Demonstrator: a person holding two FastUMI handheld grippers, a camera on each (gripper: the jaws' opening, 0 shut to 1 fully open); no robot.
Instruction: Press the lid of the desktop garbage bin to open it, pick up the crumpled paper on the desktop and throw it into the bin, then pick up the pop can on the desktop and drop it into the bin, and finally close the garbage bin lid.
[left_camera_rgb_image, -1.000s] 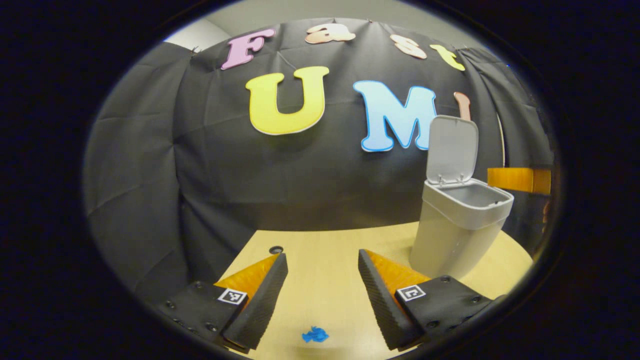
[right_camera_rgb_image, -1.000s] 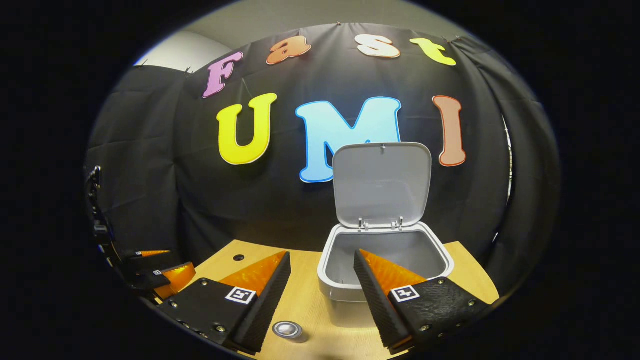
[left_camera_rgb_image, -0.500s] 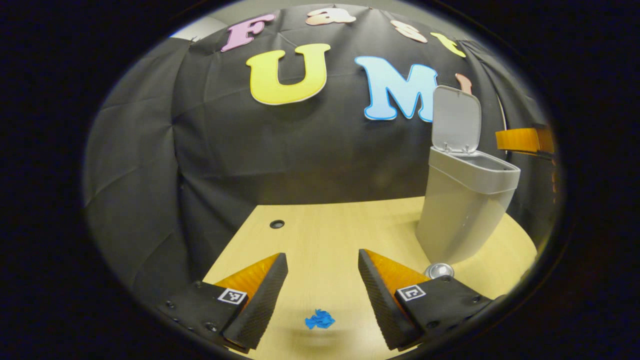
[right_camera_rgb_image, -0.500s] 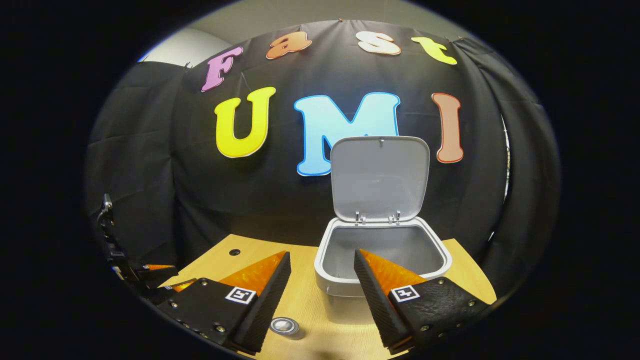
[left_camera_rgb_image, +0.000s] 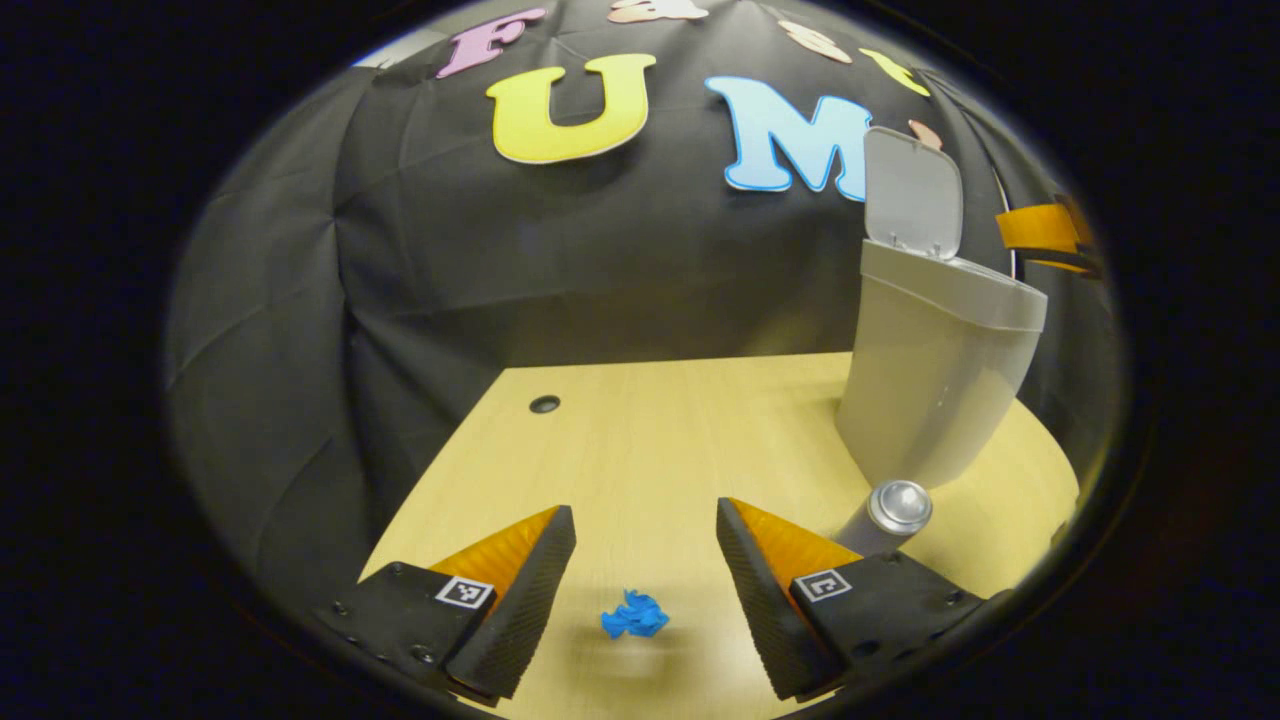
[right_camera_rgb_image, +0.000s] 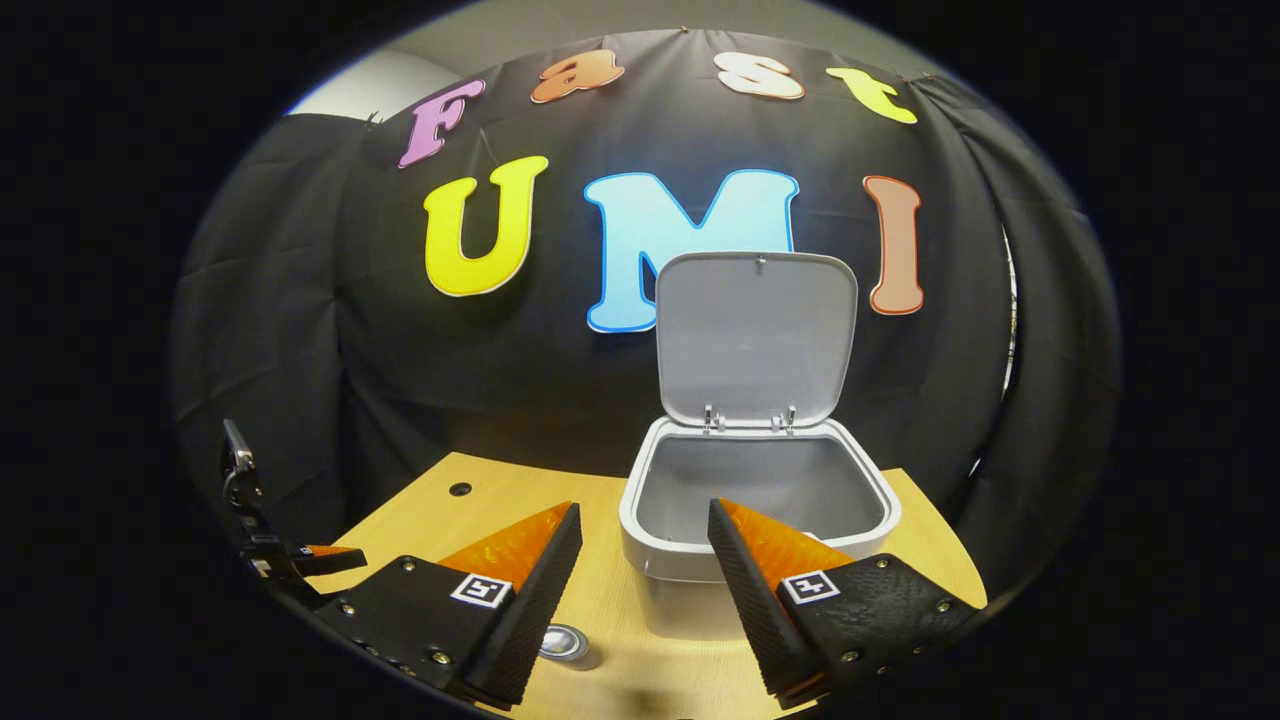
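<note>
A small crumpled blue paper (left_camera_rgb_image: 634, 614) lies on the light wooden desk (left_camera_rgb_image: 640, 440), between and below the fingers of my open left gripper (left_camera_rgb_image: 645, 535). The grey bin (left_camera_rgb_image: 935, 370) stands at the right with its lid (left_camera_rgb_image: 910, 195) raised. A silver pop can (left_camera_rgb_image: 885, 515) stands upright in front of the bin. In the right gripper view my right gripper (right_camera_rgb_image: 645, 535) hovers open just before the open bin (right_camera_rgb_image: 755, 525), whose lid (right_camera_rgb_image: 755, 335) stands up behind. The pop can (right_camera_rgb_image: 567, 645) shows low between its fingers. The left gripper (right_camera_rgb_image: 290, 560) appears at the far left.
A small dark hole (left_camera_rgb_image: 544, 404) sits in the desk near its back left corner. The black cloth wall closes off the back and both sides. The right gripper's finger (left_camera_rgb_image: 1040, 230) shows beyond the bin in the left gripper view.
My left gripper has dropped lower towards the desk and the blue paper, so the can came into its view. The right gripper eased slightly back from the bin. Both stay open.
</note>
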